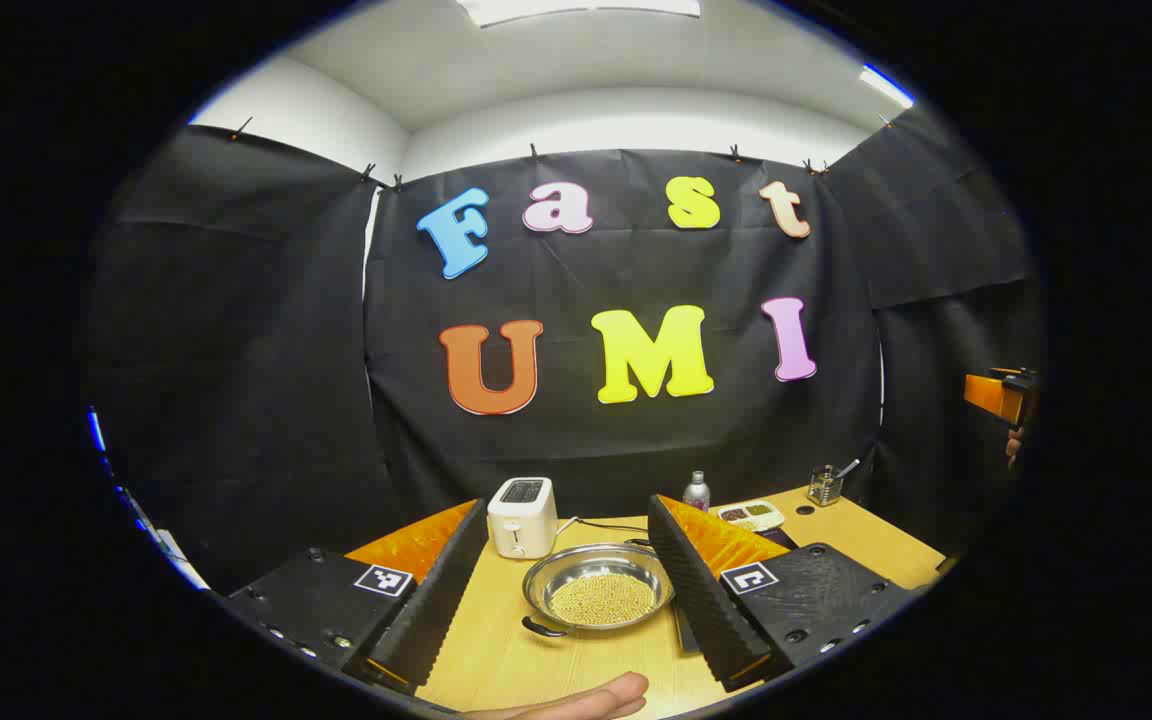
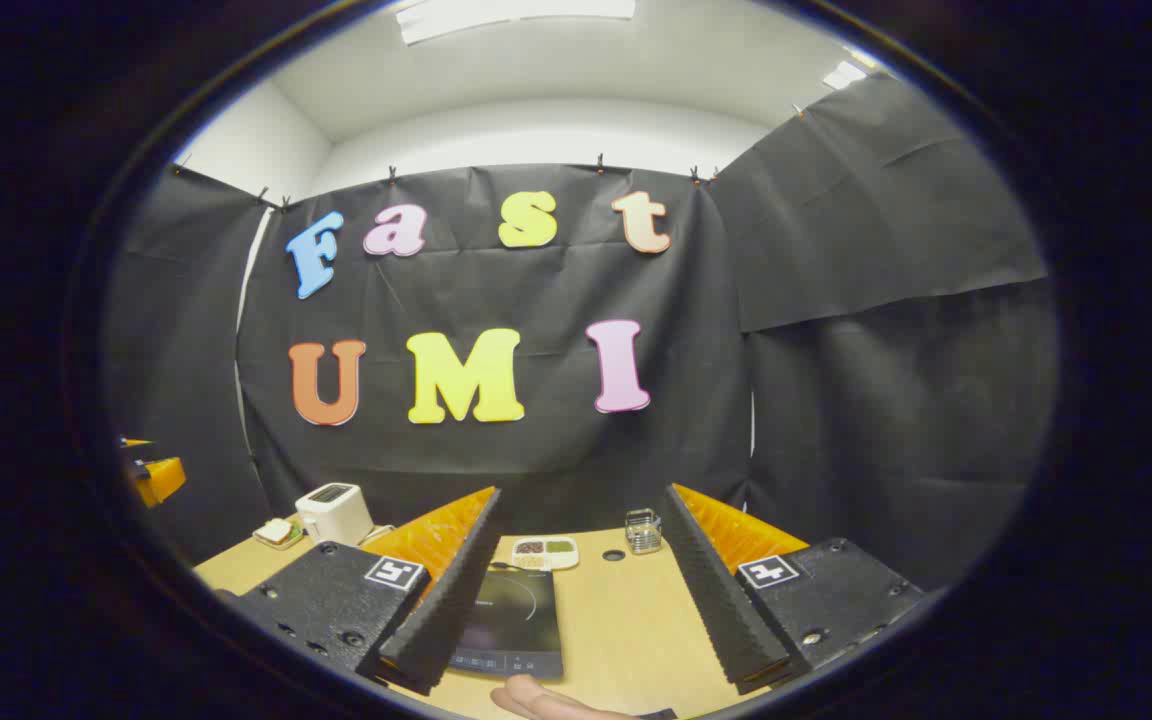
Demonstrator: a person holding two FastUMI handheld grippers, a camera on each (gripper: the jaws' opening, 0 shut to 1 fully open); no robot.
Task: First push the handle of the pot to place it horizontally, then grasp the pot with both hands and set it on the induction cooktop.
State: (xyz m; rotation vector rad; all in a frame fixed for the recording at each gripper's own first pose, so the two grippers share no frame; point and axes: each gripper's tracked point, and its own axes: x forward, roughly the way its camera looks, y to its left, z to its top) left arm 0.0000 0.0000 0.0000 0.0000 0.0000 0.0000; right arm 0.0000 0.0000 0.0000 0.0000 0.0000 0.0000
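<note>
I see the shallow steel pot (image 1: 600, 588), filled with small yellowish grains, resting on the light wooden table (image 1: 516, 660) between my left gripper's (image 1: 564, 585) spread fingers, untouched, one dark loop handle (image 1: 544, 628) toward me. A white toaster (image 1: 522, 516) stands just behind it. In the right gripper view, the flat black induction cooktop (image 2: 511, 620) lies bare before my right gripper (image 2: 576, 590), fingers also wide apart. A small white dish (image 2: 544, 553) sits beyond.
</note>
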